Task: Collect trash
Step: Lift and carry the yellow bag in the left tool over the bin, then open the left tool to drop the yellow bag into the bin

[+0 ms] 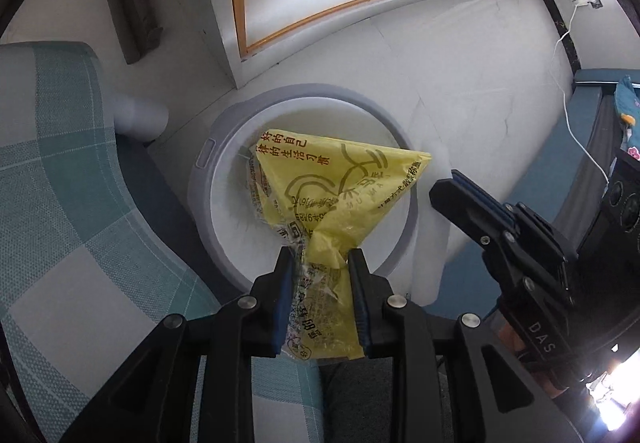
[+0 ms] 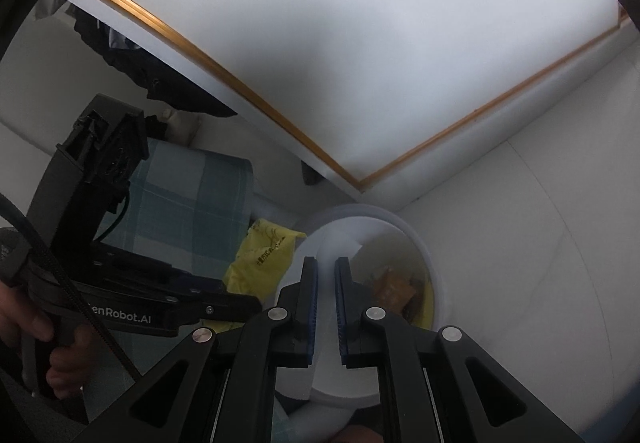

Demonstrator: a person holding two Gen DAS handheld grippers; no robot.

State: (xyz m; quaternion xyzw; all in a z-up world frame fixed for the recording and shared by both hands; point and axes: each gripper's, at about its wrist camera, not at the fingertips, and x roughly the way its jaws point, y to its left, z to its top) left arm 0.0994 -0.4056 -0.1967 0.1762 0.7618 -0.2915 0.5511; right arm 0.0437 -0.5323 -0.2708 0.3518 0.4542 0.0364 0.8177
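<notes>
My left gripper (image 1: 320, 257) is shut on a crumpled yellow snack wrapper (image 1: 332, 187) with red and brown print, and holds it over the open mouth of a round white trash bin (image 1: 208, 179). In the right wrist view the wrapper (image 2: 260, 259) hangs beside the bin's rim (image 2: 434, 275). Brown and yellow trash (image 2: 400, 291) lies inside the bin. My right gripper (image 2: 326, 263) is empty, its jaws a narrow gap apart, above the bin's near rim. It also shows in the left wrist view (image 1: 452, 187), right of the bin.
A teal checked armchair (image 1: 60, 171) stands left of the bin. A white wall panel with a wooden edge (image 1: 320, 7) stands behind it. A white cable (image 1: 568, 115) runs down the wall at the right. A blue floor edge (image 1: 540, 171) lies right of the bin.
</notes>
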